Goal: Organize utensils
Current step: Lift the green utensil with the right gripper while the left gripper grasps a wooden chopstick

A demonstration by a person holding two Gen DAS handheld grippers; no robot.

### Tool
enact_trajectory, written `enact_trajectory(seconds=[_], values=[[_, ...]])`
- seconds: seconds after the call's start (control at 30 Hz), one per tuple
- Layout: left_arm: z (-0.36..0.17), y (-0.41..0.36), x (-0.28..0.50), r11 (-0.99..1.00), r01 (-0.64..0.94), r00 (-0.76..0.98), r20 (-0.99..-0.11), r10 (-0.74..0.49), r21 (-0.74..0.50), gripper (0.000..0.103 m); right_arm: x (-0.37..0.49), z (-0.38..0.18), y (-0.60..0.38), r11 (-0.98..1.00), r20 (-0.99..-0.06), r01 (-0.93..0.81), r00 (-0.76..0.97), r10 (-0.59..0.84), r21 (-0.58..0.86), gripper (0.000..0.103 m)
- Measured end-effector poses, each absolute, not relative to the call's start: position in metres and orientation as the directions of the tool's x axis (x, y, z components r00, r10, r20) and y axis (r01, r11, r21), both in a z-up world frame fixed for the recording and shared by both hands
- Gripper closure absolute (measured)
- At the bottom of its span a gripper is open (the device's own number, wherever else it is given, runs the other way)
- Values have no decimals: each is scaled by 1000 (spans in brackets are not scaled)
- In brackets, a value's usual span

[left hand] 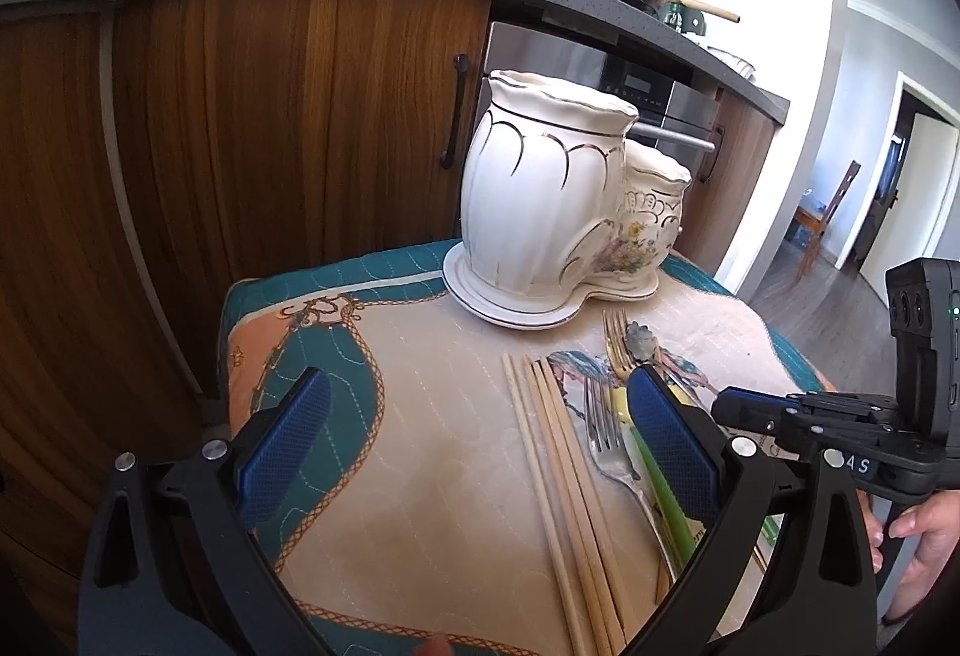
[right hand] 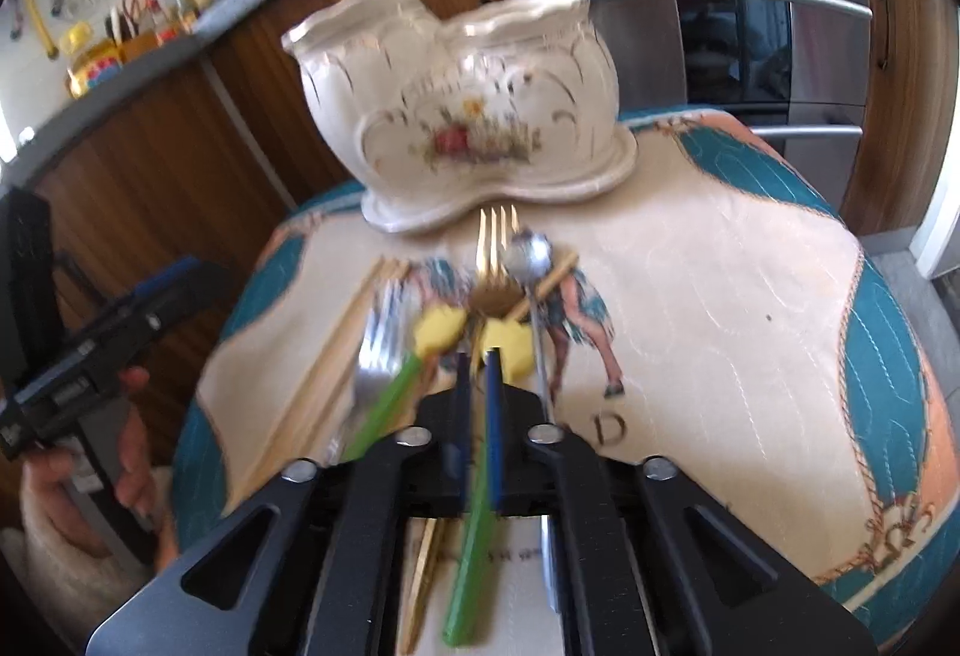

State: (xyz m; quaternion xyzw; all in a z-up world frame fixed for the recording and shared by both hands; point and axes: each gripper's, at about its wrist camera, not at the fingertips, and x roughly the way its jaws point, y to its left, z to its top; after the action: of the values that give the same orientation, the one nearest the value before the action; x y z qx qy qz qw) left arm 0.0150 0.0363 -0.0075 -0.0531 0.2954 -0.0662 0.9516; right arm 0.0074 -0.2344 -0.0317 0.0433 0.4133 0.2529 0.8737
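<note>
The right claw point(right hand: 477, 356) had its blue pads nearly together on the green handle point(right hand: 471, 542) of a yellow-headed utensil, gripping low on the stem, presumably so the head could be tipped into the white ceramic holder point(right hand: 456, 116) at the far edge of the cloth-covered bench point(right hand: 720, 296). The left claw point(left hand: 480, 452) hung wide open and empty beside the chopsticks point(left hand: 558, 476), out of the way. Forks and a spoon point(right hand: 528, 254) lay loose in front of the holder.

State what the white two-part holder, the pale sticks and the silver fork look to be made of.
Holder: apparently glazed ceramic, since it is glossy white with gilt lines and painted flowers. Sticks: probably bamboo or wood, being matte, pale tan. Fork: polished metal, likely steel, with bright reflections.
</note>
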Motion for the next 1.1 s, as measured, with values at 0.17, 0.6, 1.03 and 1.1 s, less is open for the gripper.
enact_trajectory(seconds=[0.17,0.6,1.03,1.1], values=[[-1,24,13,995,87,812,-575,-96,-43,6,-1,-32,-226,887,-747,-437,536,393,153,78],[-13,30,16,994,92,773,-625,-112,-63,6,7,-46,-206,878,-800,-476,504,325,56,89],[-40,12,21,983,182,680,-722,-126,0,6,-1,-32,-231,848,-634,-492,595,494,199,92],[-44,11,22,985,171,670,-737,-95,28,6,-3,-31,-233,845,-623,-497,602,500,198,92]])
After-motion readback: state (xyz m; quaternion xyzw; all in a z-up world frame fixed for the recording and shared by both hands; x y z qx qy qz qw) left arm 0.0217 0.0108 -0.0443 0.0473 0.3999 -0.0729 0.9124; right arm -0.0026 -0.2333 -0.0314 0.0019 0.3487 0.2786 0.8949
